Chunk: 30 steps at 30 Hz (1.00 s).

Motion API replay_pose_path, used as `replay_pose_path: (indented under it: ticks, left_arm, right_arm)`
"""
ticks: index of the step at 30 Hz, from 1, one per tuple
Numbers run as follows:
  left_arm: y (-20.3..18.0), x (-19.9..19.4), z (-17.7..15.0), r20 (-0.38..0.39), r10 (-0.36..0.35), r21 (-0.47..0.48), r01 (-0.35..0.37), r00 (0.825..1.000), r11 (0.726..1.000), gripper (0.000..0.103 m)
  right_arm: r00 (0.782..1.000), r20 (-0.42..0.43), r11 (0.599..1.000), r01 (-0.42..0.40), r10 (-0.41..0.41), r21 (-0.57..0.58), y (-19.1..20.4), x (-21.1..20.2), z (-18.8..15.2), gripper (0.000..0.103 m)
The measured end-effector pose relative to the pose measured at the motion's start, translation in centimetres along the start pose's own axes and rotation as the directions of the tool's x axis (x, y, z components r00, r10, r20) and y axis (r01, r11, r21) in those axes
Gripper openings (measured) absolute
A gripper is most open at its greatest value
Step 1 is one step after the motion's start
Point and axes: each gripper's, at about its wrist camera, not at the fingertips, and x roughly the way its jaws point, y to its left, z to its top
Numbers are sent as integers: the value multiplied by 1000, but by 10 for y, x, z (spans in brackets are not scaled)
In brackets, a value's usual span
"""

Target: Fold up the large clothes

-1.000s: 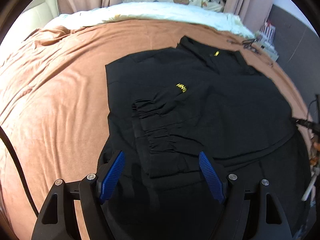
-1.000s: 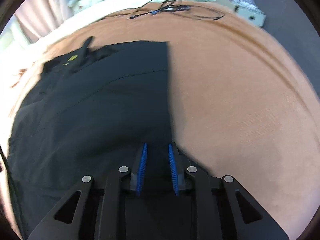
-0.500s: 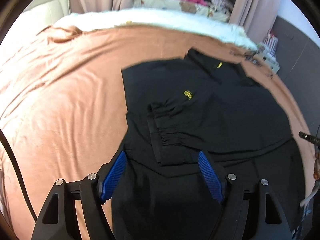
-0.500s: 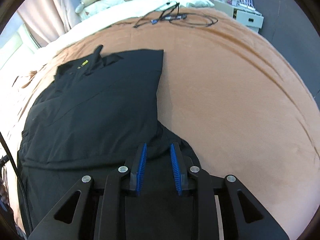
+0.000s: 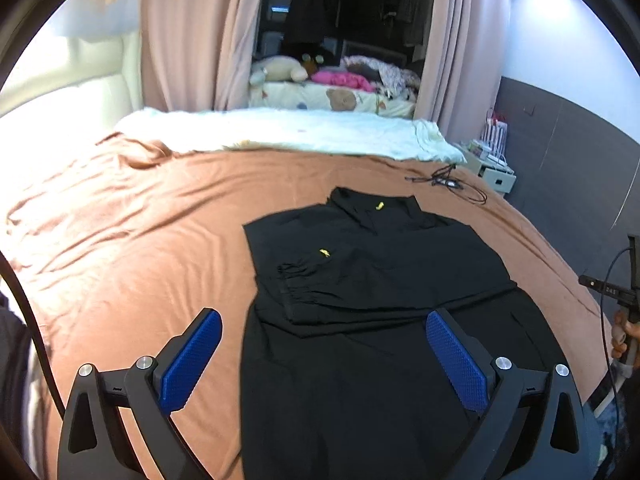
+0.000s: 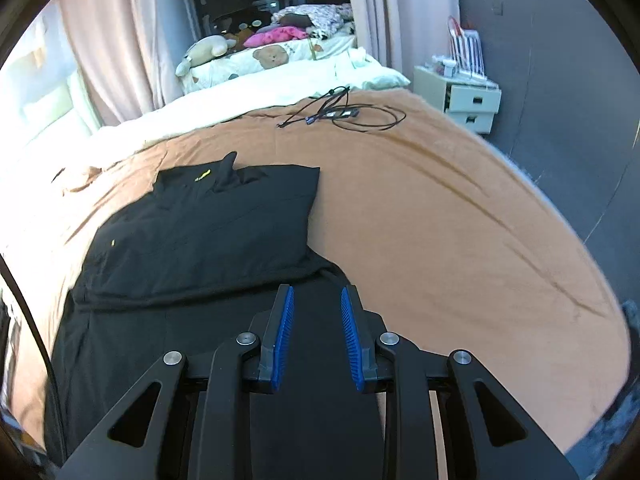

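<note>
Black jacket (image 5: 360,312) lies flat on the brown bedspread (image 5: 132,248), collar away from the grippers, both sleeves already folded in across its chest — the hem end nearest is still unfolded. The left gripper (image 5: 324,356) hangs above it with jaws opening wide, nothing between them; the right gripper (image 6: 316,336) has narrow jaws, also empty. Likely next — take the two hem corners and carry them up toward the collar.

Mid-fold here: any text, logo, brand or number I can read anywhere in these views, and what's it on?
Nothing fully legible.
Yellow mark at the collar of the black garment: too small to read.
Yellow chest logo on the same garment: too small to read.
Digits on the dark device at the right edge: maybe "245", too blurred to confirm.
Items on the white drawer unit: print unreadable.
</note>
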Motion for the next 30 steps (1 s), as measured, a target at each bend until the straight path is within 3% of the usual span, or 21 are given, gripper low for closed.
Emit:
replay_pose_path:
  ticks: [4,8,12,15,18,22,27,30]
  left_arm:
    - [0,-32,-14,39,21,-27,-20,999,999,103]
    - [4,-60,-32,73,-8,-65,13,997,998,103]
    - [6,-93,-52,104,11,-72,-3,995,997,103]
    - [11,-108,-73,110,-18,-79,27,994,997,103]
    - [15,-118,-94,91,-37,-107,46,995,993,103]
    - [15,-142,-124,113,-33,-113,46,993,993,103]
    - [14,-168,-148,112,-32,-100,44,993,994,103]
    - [8,-187,-160,135,20,-64,-11,991,998,103]
  right_arm:
    - [1000,28,1000,-13,13,0,1,-29,-18,22]
    - [997,81,1000,0,1,-9,1,-57,-34,22]
    - [990,134,999,-34,34,-4,0,-90,-59,22]
    - [981,170,995,-92,96,-30,3,-108,-84,22]
    - [983,158,991,-83,98,-101,14,-116,-115,22]
    - [982,147,989,-103,118,-106,14,-124,-147,22]
    - [982,183,988,-28,56,-151,16,-152,-176,22]
    - [980,190,987,-23,53,-158,23,-163,-189,22]
